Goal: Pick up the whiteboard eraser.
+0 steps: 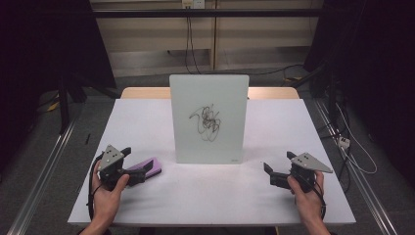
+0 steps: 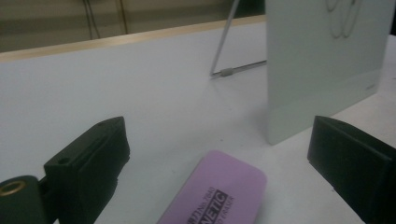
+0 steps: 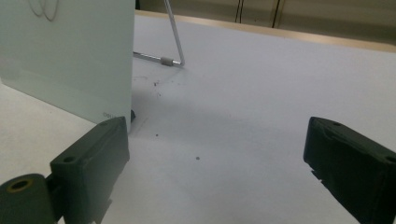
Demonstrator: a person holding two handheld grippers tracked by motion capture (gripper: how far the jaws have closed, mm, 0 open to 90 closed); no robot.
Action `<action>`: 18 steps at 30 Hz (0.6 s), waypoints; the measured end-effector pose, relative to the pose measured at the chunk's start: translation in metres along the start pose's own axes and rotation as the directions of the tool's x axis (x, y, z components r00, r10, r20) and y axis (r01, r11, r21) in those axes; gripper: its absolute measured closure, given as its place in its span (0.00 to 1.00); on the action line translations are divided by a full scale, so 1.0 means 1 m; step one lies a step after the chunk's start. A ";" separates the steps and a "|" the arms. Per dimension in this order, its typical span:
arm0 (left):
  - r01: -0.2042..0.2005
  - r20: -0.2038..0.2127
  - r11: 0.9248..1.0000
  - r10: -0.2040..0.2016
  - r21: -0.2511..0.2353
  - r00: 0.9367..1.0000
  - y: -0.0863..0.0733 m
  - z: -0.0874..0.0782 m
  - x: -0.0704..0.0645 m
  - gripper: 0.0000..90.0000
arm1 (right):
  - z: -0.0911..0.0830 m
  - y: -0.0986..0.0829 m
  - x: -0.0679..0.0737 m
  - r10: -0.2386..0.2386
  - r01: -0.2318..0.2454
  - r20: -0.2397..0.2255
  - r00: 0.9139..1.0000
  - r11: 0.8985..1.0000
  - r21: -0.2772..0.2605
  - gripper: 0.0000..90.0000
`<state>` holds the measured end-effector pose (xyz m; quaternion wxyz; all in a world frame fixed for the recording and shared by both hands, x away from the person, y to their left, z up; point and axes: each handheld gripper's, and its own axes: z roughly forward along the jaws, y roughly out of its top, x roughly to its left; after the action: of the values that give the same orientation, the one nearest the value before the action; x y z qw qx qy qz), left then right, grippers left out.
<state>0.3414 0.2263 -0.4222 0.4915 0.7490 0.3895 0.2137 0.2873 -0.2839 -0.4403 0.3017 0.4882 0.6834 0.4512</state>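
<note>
High view, left to right: left gripper (image 1: 138,164) low on white table (image 1: 205,196), jaws spread wide around purple eraser (image 1: 149,168), not clamped; upright whiteboard (image 1: 209,118) with black scribble at centre; right gripper (image 1: 268,174) jaws apart, empty.

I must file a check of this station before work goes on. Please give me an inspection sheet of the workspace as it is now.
Surface: white table top, a few dark specks near the board's foot in the right gripper view.
Job's things: purple eraser lying flat between the open left jaws; glass board upright on a wire stand, black scribble on it.
Clutter: nothing seen.
Grippers: left gripper open at the eraser; right gripper open, holding nothing.
Cables: gripper cable by the left wrist; loose cables on the floor at right.
Surroundings: dark curtains, wall with socket.
</note>
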 end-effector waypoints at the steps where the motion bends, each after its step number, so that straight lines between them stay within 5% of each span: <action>1: -0.021 -0.011 1.000 0.021 0.015 1.000 0.000 0.000 0.000 0.06 | 0.000 0.000 0.000 -0.003 0.003 -0.005 1.000 1.000 -0.004 0.07; 9: -0.045 -0.005 0.998 0.045 0.032 0.999 0.003 0.002 -0.001 0.07 | 0.001 -0.002 -0.001 0.005 -0.004 -0.025 1.000 1.000 0.005 0.07; 13: -0.065 0.029 0.997 0.064 0.034 0.998 0.004 0.003 0.001 0.07 | 0.002 -0.003 -0.001 -0.001 0.002 -0.030 1.000 1.000 0.015 0.08; 18: -0.088 0.062 0.990 0.081 0.112 0.995 0.002 0.007 0.006 0.10 | 0.002 -0.003 0.000 0.003 -0.002 -0.047 0.999 1.000 0.024 0.08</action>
<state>0.3507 0.2264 -0.4235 0.4492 0.7976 0.3548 0.1901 0.2880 -0.2835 -0.4435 0.2792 0.4818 0.6950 0.4548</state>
